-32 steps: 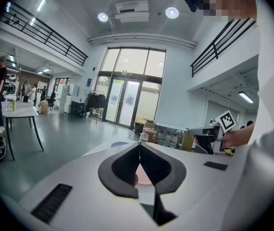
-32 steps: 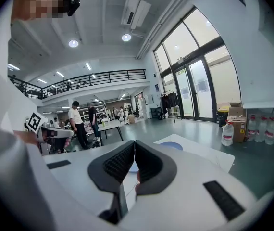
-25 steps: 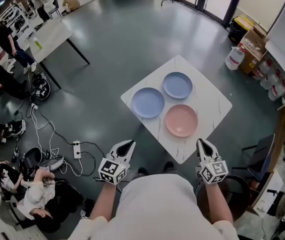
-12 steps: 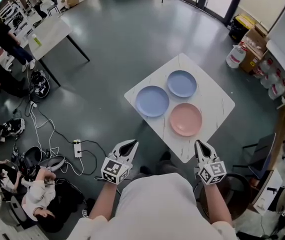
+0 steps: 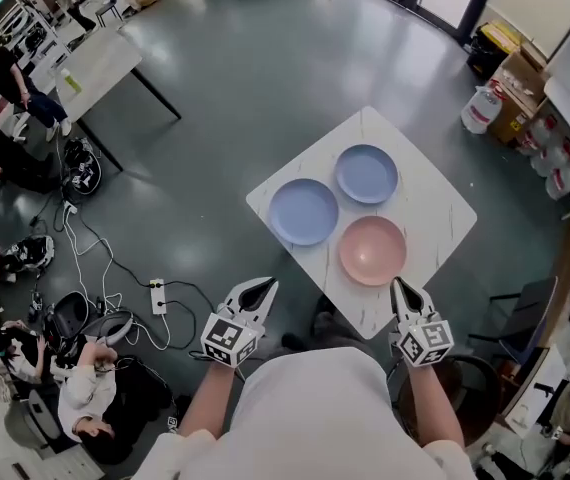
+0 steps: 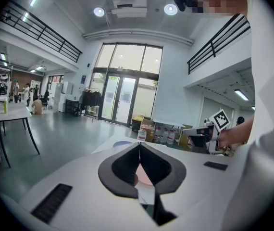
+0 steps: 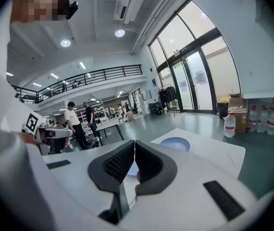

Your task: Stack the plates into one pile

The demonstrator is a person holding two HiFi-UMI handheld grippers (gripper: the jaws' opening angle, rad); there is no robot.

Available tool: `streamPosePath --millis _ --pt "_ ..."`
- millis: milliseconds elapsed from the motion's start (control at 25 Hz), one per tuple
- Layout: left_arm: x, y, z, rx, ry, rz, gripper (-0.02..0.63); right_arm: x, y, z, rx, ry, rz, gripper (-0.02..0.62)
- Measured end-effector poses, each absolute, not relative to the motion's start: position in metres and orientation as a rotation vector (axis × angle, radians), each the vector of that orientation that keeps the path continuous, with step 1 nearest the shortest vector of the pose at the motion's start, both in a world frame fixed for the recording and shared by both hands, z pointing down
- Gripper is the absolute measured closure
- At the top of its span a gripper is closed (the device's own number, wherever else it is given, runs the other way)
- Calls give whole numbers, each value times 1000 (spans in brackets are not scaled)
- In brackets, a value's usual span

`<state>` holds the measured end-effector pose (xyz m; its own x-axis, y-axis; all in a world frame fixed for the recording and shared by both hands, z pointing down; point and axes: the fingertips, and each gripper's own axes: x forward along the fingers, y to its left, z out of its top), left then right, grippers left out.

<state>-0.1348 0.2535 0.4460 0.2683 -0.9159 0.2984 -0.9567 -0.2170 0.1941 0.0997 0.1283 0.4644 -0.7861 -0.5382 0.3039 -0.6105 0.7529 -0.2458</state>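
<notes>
White marbled square table [image 5: 437, 218]. Round smooth plates: pink plate [image 5: 373, 250] 6 o'clock, blue plate [image 5: 303, 211] 9, second blue plate [image 5: 367, 173] 12. Left gripper [image 5: 264, 284], right gripper [image 5: 401, 287]: jaws together, empty.

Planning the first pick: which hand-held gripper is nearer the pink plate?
Right. Right hand-held gripper: just short of the pink plate. Left hand-held gripper: farther, to its left.

The head camera looks steeply down on the white table [image 5: 435, 238] from well above. Cameras riding the left gripper [image 5: 262, 285] and right gripper [image 5: 402, 287] look nearly level along their jaws, low and close; all three share that tabletop.
</notes>
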Motion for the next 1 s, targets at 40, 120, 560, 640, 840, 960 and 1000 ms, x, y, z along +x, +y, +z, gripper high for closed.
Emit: streamPosePath --millis 40,120,560,640,840,960,1000 --pt "-135 246 446 2209 -1710 172 592 99 121 465 907 -2736 497 571" --pt "-136 230 445 2210 -1712 180 592 98 109 468 901 -2734 505 571" --pt "-126 150 467 2160 -1684 195 592 107 43 502 889 -2721 655 572" --pt "-121 132 469 2155 -1678 163 593 115 29 510 894 -2710 686 572" --pt "-111 99 469 2180 -1637 157 593 122 7 531 915 -2660 757 572" --pt "-110 89 475 2168 -1626 194 593 121 1 540 927 -2640 782 572" --pt "-110 86 477 2163 -1621 203 593 120 0 542 935 -2633 793 572"
